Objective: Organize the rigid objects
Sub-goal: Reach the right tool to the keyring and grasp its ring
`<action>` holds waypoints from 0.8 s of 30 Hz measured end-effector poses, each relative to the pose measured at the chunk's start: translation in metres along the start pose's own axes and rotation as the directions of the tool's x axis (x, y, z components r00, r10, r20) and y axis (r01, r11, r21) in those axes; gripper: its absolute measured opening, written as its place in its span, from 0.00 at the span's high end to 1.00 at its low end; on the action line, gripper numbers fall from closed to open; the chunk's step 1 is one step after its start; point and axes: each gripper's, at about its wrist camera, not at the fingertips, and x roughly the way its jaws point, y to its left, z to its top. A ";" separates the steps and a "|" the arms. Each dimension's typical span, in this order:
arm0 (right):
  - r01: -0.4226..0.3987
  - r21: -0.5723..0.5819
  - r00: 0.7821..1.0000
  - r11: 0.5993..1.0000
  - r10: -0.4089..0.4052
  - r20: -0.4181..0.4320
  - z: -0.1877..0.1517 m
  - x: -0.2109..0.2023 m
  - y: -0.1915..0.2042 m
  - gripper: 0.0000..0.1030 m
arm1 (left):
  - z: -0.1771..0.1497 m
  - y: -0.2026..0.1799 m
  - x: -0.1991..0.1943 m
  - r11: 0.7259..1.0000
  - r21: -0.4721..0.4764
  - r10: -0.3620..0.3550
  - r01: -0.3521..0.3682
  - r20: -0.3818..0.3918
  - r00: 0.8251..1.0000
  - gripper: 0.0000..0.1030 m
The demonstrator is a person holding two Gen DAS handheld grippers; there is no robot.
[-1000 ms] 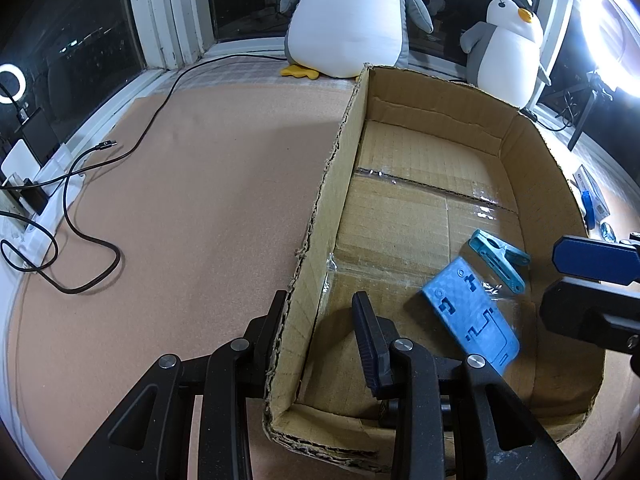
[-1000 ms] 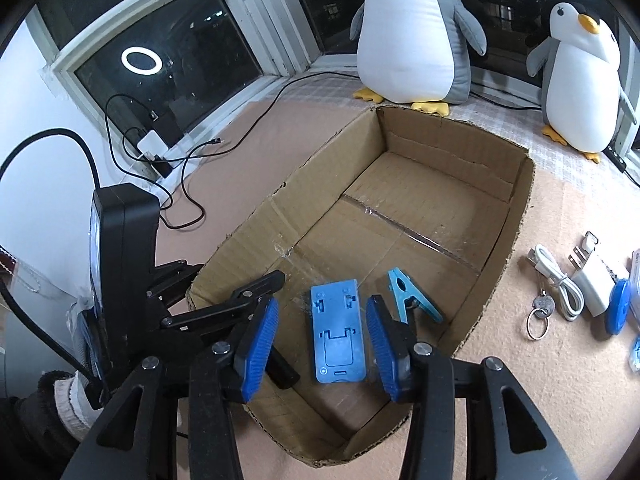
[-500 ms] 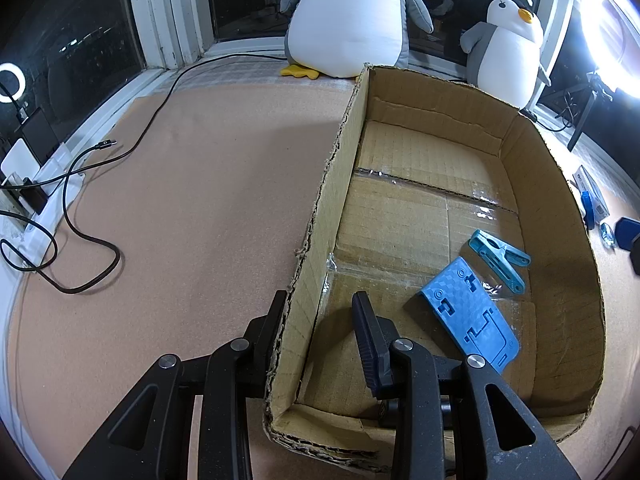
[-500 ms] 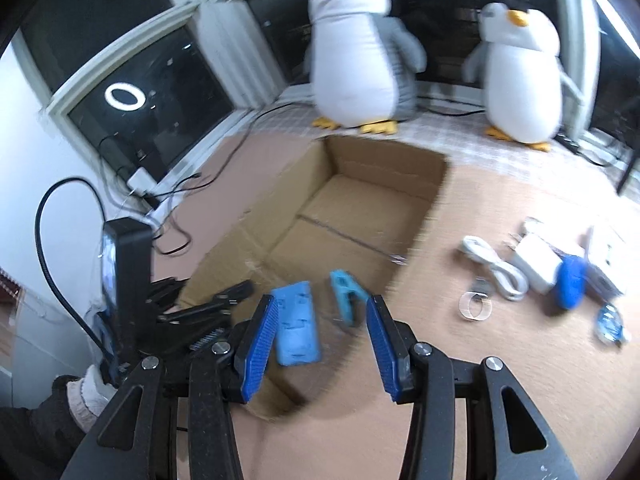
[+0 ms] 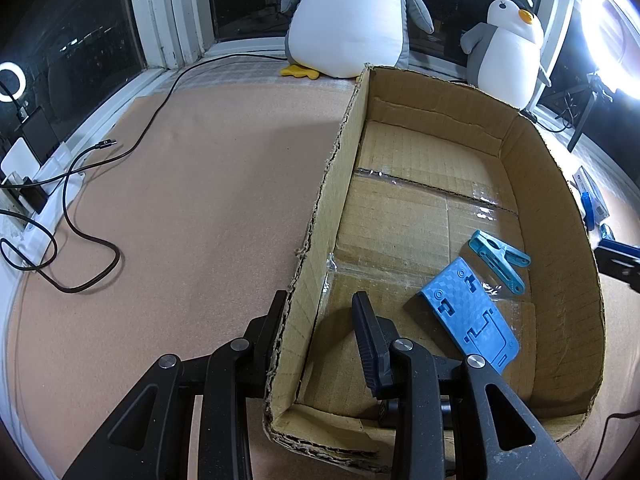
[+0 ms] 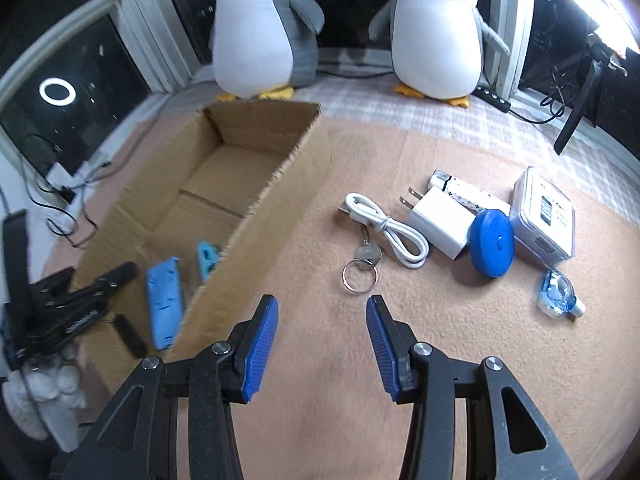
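Inside the cardboard box (image 5: 556, 216) lies a blue phone stand (image 5: 470, 314).

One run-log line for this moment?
left gripper: open, straddling cardboard box wall | right gripper: open, empty, over mat | boxed: phone stand, clip

A ring light (image 5: 612, 36) glares white in the upper right of the left view. The windows (image 6: 60, 92) are dark. The right view's left side is blurred. Fisheye edges bend and darken.
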 end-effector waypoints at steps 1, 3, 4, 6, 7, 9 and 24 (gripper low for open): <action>0.014 -0.006 1.000 1.000 -0.014 -0.011 0.002 0.006 0.001 0.59 | 0.000 0.001 0.000 1.000 0.000 -0.002 0.002 0.000 1.000 0.67; 0.036 -0.018 0.999 0.999 -0.037 -0.030 0.006 0.016 0.003 0.59 | 0.000 0.002 0.000 1.000 -0.001 -0.006 0.006 -0.001 1.000 0.67; 0.049 -0.028 0.998 0.998 -0.050 -0.040 0.009 0.022 0.005 0.59 | 0.000 0.003 0.000 1.000 -0.002 -0.009 0.009 -0.001 1.000 0.67; 0.070 -0.046 0.996 0.997 -0.072 -0.053 0.012 0.030 0.008 0.60 | 0.000 0.005 0.000 1.000 -0.007 -0.015 0.015 -0.001 1.000 0.67; 0.077 -0.055 0.995 0.996 -0.080 -0.059 0.013 0.032 0.009 0.60 | 0.000 0.006 0.000 1.000 -0.010 -0.018 0.018 -0.001 1.000 0.67; 0.090 -0.071 0.993 0.993 -0.095 -0.073 0.015 0.037 0.010 0.65 | -0.001 0.007 0.000 1.000 -0.012 -0.022 0.022 -0.001 1.000 0.67; 0.132 -0.127 0.979 0.983 -0.150 -0.141 0.024 0.054 0.010 0.80 | -0.002 0.015 0.003 0.997 -0.042 -0.070 0.071 0.011 0.997 0.67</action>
